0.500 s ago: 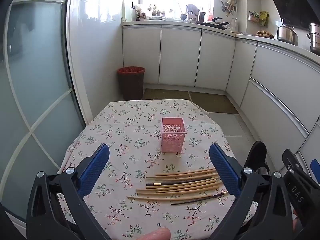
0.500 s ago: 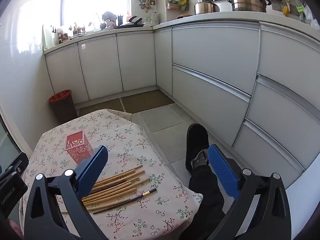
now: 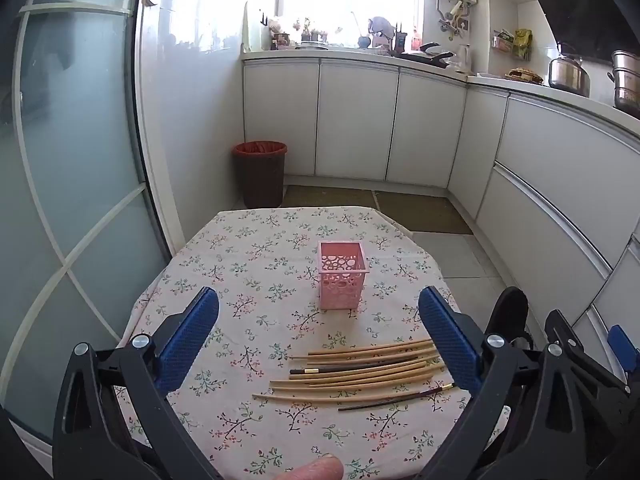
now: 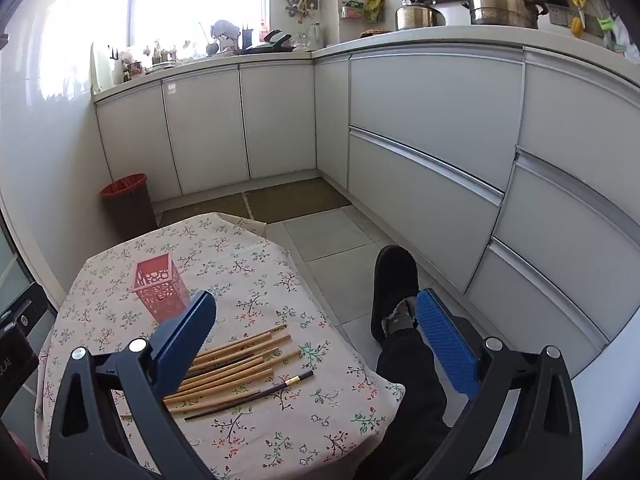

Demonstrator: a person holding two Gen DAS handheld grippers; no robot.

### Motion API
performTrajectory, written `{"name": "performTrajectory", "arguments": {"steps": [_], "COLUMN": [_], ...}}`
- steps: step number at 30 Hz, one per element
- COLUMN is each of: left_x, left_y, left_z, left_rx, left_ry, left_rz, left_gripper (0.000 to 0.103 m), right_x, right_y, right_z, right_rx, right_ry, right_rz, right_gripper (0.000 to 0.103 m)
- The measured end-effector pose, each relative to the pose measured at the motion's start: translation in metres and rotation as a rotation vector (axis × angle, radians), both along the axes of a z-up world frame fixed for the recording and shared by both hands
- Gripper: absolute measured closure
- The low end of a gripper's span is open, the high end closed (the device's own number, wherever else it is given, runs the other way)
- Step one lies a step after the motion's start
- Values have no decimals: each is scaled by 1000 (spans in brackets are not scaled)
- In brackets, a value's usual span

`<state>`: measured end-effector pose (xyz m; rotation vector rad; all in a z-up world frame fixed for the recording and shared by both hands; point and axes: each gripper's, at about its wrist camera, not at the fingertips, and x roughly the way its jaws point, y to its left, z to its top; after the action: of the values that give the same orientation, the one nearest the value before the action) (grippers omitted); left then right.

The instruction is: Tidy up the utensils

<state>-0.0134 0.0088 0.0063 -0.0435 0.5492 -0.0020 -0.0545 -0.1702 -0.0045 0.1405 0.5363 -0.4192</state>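
Observation:
Several bamboo chopsticks point(image 3: 360, 368) and two dark ones lie side by side on the floral tablecloth point(image 3: 248, 280), at the near right. A pink perforated holder point(image 3: 341, 276) stands upright and empty behind them. My left gripper point(image 3: 318, 320) is open and empty above the near table, with the chopsticks just below its right finger. My right gripper point(image 4: 320, 320) is open and empty over the table's right edge. The chopsticks point(image 4: 236, 360) lie under its left finger and the holder point(image 4: 160, 286) stands further left.
The small table stands in a kitchen with white cabinets point(image 3: 356, 120) behind and to the right. A dark bin with a red liner point(image 3: 261, 174) stands on the floor beyond it. A leg and black slipper point(image 4: 394, 288) are beside the table's right edge. A glass door point(image 3: 60, 200) is at left.

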Motion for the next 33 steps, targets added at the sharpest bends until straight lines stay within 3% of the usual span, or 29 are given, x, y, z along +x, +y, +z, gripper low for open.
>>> {"name": "performTrajectory", "arguments": {"steps": [33], "left_x": [-5], "left_y": [-14], "left_z": [1], "left_rx": [5], "left_ry": [14], "left_rz": [-12], "left_gripper": [7], "right_x": [-15], "right_y": [-2], "right_z": [11], "right_rx": [32], "right_ry": [-50], "right_rz": [7], "right_gripper": [5]}}
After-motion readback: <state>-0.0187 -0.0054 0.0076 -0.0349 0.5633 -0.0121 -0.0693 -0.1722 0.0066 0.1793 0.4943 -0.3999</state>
